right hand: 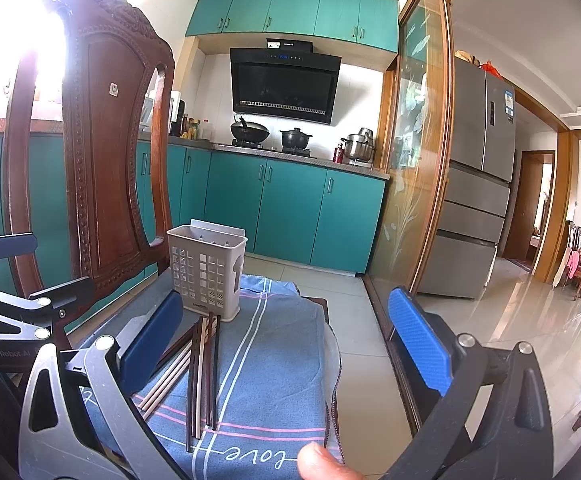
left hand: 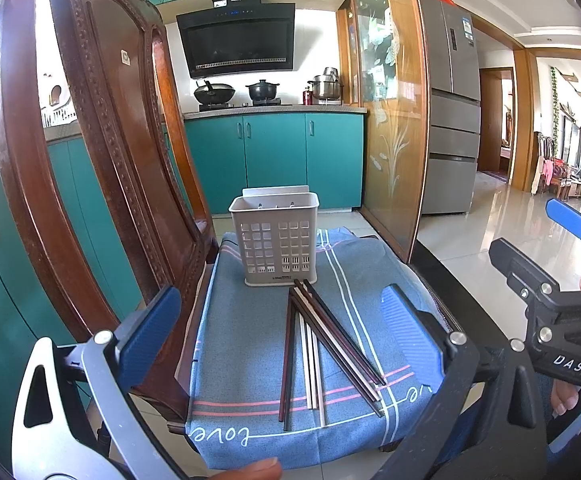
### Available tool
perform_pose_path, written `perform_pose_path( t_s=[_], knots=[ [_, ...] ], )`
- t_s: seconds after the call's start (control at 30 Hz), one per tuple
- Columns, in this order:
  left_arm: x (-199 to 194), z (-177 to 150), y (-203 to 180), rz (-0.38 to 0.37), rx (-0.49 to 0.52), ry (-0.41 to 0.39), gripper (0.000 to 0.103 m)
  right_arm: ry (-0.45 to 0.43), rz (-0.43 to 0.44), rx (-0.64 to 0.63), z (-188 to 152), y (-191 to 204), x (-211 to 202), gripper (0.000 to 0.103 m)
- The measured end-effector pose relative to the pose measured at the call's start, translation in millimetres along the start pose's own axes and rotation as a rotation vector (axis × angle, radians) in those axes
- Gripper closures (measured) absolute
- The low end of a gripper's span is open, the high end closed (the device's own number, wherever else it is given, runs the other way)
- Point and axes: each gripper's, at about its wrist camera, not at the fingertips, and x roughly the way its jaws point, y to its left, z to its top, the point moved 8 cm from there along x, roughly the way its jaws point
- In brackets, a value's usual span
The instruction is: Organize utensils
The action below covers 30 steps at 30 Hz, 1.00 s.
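Chopsticks (left hand: 322, 344) lie loose mid-cloth (left hand: 250, 320), tips against the holder (left hand: 276, 240) at its far edge. Light, stiff, slick; pinch one mid-shaft. Both grippers' (left hand: 282, 328) (right hand: 286, 344) fingers apart, empty.

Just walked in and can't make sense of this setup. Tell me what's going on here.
A person holds a two-finger gripper in each hand over a chair seat covered with a blue cloth. A loose bundle of chopsticks lies on the cloth, tips toward a grey perforated utensil holder standing upright behind them. The holder looks empty. The left gripper and right gripper are both open and hold nothing, so sorting has not begun.
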Motion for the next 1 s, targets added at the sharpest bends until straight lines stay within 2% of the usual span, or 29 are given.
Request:
perform_pose_path(
  t_s=[0.43,0.53,0.67,0.7,0.77,0.8,0.83,0.87,0.9,0.93,1.0],
  knots=[
    [28,-15,-5,-0.012,0.003,0.068,0.003,0.054,-0.018,0.011,-13,-7,26,0.002],
    [44,-23,-7,-0.018,0.007,0.116,0.003,0.115,-0.01,-0.003,-20,-9,49,0.002],
    [73,-37,-11,0.014,0.076,0.219,0.003,0.286,0.04,-0.058,-43,-3,110,0.003],
    [79,-38,-11,0.021,0.089,0.233,0.003,0.319,0.063,-0.069,-48,1,124,0.006],
    [92,-40,-10,0.005,0.097,0.277,0.005,0.392,0.138,-0.063,-57,11,156,0.029],
    [100,-38,-8,-0.008,0.092,0.301,0.016,0.441,0.171,-0.045,-61,16,176,0.033],
    [111,-34,-7,-0.024,0.086,0.328,0.034,0.505,0.195,-0.027,-67,21,197,0.046],
    [123,-30,-4,-0.033,0.081,0.35,0.042,0.559,0.219,-0.019,-74,27,214,0.057],
    [137,-25,0,-0.038,0.073,0.372,0.055,0.62,0.251,-0.012,-82,35,231,0.059],
    [154,-18,5,-0.031,0.071,0.394,0.057,0.691,0.296,-0.012,-91,47,250,0.06],
    [186,-13,12,-0.012,0.08,0.439,0.058,0.752,0.355,-0.001,-99,63,269,0.06]
  ],
)
